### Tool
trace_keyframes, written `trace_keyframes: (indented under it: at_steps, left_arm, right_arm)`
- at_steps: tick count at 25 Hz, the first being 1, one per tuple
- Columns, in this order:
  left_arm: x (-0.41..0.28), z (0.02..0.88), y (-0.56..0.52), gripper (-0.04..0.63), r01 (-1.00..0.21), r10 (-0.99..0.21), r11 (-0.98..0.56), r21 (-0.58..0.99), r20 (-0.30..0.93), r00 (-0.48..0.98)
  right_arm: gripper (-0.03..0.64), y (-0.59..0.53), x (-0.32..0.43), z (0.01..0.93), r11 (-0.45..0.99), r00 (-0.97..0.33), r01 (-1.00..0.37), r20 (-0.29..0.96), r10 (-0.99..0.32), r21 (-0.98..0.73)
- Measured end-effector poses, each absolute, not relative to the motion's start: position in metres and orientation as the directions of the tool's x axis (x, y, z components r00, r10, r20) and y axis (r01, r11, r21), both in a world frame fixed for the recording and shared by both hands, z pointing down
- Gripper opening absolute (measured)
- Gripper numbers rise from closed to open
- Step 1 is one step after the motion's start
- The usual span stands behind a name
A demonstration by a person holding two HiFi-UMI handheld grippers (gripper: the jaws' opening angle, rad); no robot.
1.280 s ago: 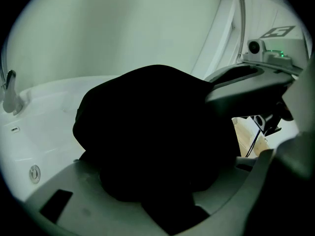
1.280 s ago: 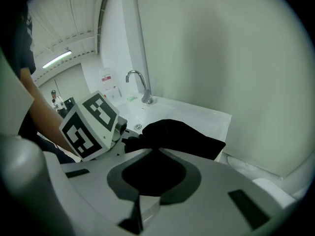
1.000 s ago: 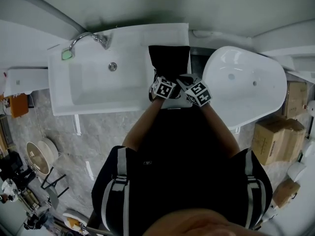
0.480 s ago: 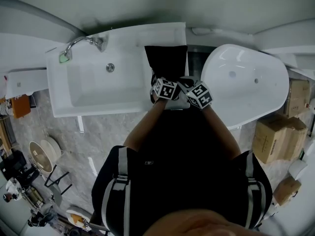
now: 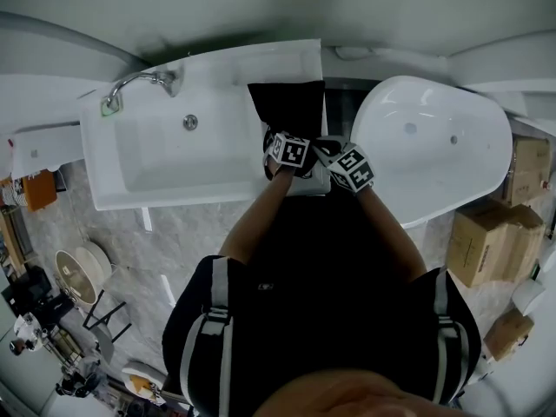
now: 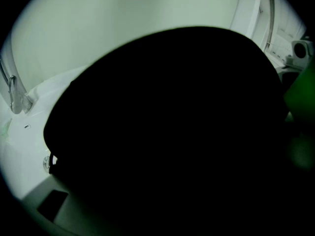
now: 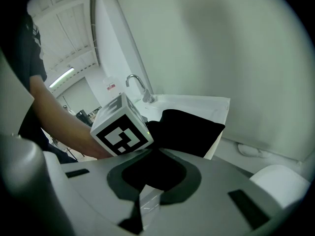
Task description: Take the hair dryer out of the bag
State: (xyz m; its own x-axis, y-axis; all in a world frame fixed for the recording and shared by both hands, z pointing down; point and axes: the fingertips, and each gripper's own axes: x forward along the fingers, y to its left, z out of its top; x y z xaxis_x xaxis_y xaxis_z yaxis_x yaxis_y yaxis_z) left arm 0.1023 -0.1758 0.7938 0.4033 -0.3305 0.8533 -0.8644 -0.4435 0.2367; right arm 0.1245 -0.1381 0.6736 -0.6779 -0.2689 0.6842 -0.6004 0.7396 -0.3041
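While the person stood over the white sink (image 5: pixel 174 194), a black bag (image 5: pixel 287 104) lay on the sink's right rim. This was at the top middle of the head view, between the sink bowl and the white bathtub (image 5: pixel 460 172) on the right. Both grippers were side by side at the bag's near edge.

The left gripper (image 5: pixel 280 146) pointed down at the bag, and its jaws had just been opening wide. In the left gripper view the black cloth filled almost the whole frame. Because of that, the jaws could not be seen, and it was not clear if anything sat between them.

The right gripper (image 7: pixel 152 176) had its jaws close together, pinching black cloth of the bag in the lower middle of its view. The left gripper's marker cube (image 7: pixel 120 128) showed just above them, right beside the bag.

The hair dryer could not be seen in any view. A bent tap (image 5: pixel 139 81) stood at the sink's upper left corner. Brown boxes (image 5: pixel 482 241) sat on the floor at the right edge.
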Motion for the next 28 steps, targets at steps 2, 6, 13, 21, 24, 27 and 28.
trace_keyframes:
  at_steps: [2, 6, 13, 21, 24, 27, 28]
  left_arm:
    - [0.102, 0.795, -0.178, 0.242, -0.871, -0.322, -0.439, 0.223, 0.865, 0.384]
    - [0.093, 0.788, -0.187, 0.223, -0.878, -0.340, -0.407, 0.251, 0.850, 0.401]
    - [0.089, 0.769, -0.187, 0.199, -0.790, -0.337, -0.321, 0.522, 0.717, 0.610]
    - [0.094, 0.739, -0.170, 0.201, -0.542, -0.285, -0.283, 0.791, 0.470, 0.835]
    - [0.089, 0.728, -0.160, 0.201, -0.459, -0.269, -0.290, 0.839, 0.389, 0.881]
    - [0.081, 0.717, -0.151, 0.201, -0.397, -0.255, -0.324, 0.859, 0.325, 0.911]
    - [0.078, 0.715, -0.148, 0.201, -0.387, -0.251, -0.339, 0.857, 0.314, 0.915]
  right_arm:
    - [0.080, -0.137, 0.126, 0.675, 0.739, -0.679, -0.598, 0.685, -0.264, -0.308]
    - [0.080, -0.135, 0.127, 0.675, 0.745, -0.680, -0.592, 0.687, -0.256, -0.309]
    - [0.080, -0.132, 0.117, 0.666, 0.754, -0.693, -0.580, 0.673, -0.258, -0.308]
    - [0.080, -0.130, 0.113, 0.664, 0.744, -0.694, -0.598, 0.658, -0.292, -0.300]
    - [0.080, -0.124, 0.107, 0.661, 0.739, -0.706, -0.594, 0.647, -0.289, -0.318]
    - [0.100, -0.114, 0.097, 0.656, 0.745, -0.744, -0.555, 0.622, -0.244, -0.371]
    - [0.115, -0.110, 0.094, 0.654, 0.748, -0.758, -0.541, 0.609, -0.234, -0.386]
